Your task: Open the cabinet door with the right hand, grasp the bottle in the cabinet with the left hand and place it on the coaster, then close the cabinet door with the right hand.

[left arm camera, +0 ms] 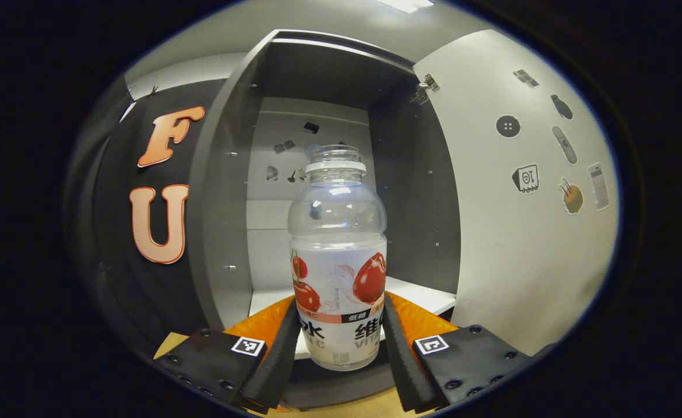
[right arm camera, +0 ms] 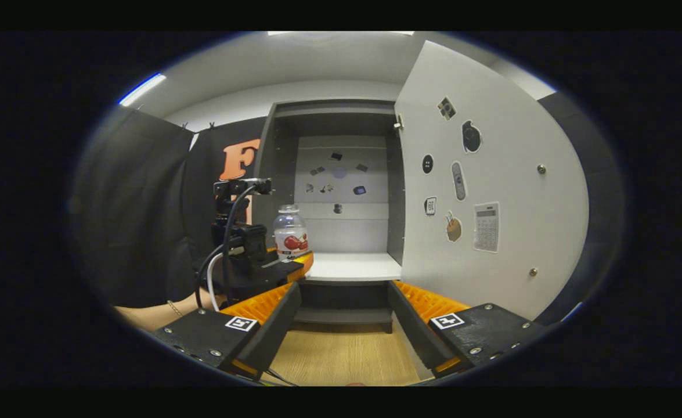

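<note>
Cabinet (left arm camera: pixel 341 75) door (left arm camera: pixel 520 232) open | left tool (left arm camera: pixel 339 339) clamps bottle (left arm camera: pixel 338 255) | right tool (right arm camera: pixel 343 325) agape, empty

My left gripper (left arm camera: pixel 341 331) has both fingers (left arm camera: pixel 282 348) pressed on the lower label of a clear plastic bottle with a white collar and red fruit print (left arm camera: pixel 338 255). Bottle upright, no cap visible. Behind it: grey open cabinet (left arm camera: pixel 230 174), white shelf (left arm camera: pixel 422 293) inside. White cabinet door with stickers (left arm camera: pixel 526 203) swung open on my right. Wooden table surface (left arm camera: pixel 370 403) below.
</note>
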Motion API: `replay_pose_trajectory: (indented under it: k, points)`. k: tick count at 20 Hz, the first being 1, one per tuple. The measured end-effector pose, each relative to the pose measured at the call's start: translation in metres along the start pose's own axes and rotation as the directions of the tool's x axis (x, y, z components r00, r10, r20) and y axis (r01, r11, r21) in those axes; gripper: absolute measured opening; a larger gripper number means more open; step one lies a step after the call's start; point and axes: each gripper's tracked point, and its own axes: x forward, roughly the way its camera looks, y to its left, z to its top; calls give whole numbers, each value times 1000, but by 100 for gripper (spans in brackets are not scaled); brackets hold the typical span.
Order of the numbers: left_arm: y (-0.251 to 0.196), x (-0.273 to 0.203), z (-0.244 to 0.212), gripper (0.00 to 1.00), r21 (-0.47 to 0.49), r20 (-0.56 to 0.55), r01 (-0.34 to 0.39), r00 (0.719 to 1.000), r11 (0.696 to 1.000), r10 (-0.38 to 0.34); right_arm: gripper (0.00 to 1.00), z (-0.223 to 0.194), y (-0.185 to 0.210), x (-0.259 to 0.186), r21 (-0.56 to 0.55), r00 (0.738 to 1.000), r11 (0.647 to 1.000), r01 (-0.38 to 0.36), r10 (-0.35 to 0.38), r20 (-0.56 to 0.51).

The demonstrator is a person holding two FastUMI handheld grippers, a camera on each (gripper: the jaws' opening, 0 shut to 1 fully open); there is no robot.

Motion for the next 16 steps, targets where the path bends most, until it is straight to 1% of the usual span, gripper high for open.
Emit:
replay_pose_trajectory:
  k: [4, 7, 10, 12, 15, 16]
  points:
    - [9, -56, -20, 79, 33, 3, -83, 997, 996, 83, 93, -7, 0, -12, -20, 997, 997, -74, 75, 19]
    - [12, -91, -43, 79, 41, 5, -124, 992, 991, 124, 93, -15, -1, -13, -31, 995, 995, -97, 97, 24]
    - [17, -117, -78, 79, 63, -6, -142, 990, 988, 142, 93, -27, 0, -9, -30, 996, 996, -87, 87, 5]
    - [22, -133, -111, 80, 83, -27, -148, 988, 985, 151, 93, -32, 10, -6, -19, 996, 996, -89, 89, -2]
    - [30, -150, -156, 79, 93, -68, -145, 986, 985, 152, 93, -40, 26, -3, -17, 995, 995, -95, 95, -12]
    - [33, -157, -168, 80, 94, -78, -146, 985, 985, 154, 93, -42, 30, -1, -19, 996, 995, -93, 93, -14]
